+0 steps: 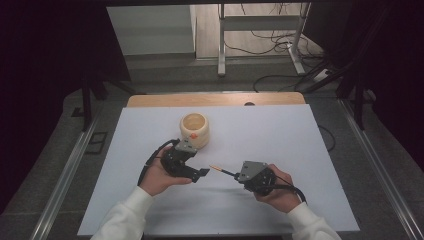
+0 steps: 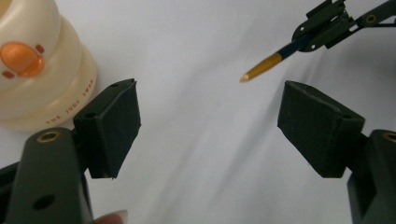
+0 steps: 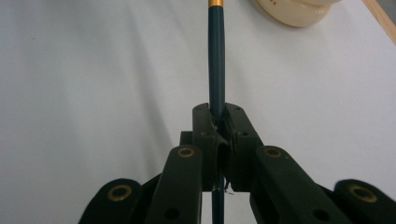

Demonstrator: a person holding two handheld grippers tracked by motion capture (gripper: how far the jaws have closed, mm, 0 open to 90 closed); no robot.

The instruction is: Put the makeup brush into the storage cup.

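A cream duck-faced pot (image 1: 194, 130) stands upright at mid-table. My left gripper (image 1: 199, 165) sits just in front of it, open, with nothing between its pads (image 2: 114, 126); the pot (image 2: 37, 70) is close beside the left jaw. My right gripper (image 1: 236, 175) is shut on a dark teal pencil (image 1: 222, 170) with a gold band and a pale tip, held low over the table. Its tip points left towards the left gripper. In the right gripper view the pencil (image 3: 216, 60) runs straight up from my right gripper (image 3: 218, 123), and the pot's base (image 3: 294, 11) shows at the top.
A white sheet (image 1: 300, 150) covers the table, with a wooden strip (image 1: 215, 99) along the far edge. Beyond it are the floor, a metal table leg (image 1: 221, 40) and cables. In the left gripper view the right gripper (image 2: 327, 23) with the pencil (image 2: 261, 69) is at upper right.
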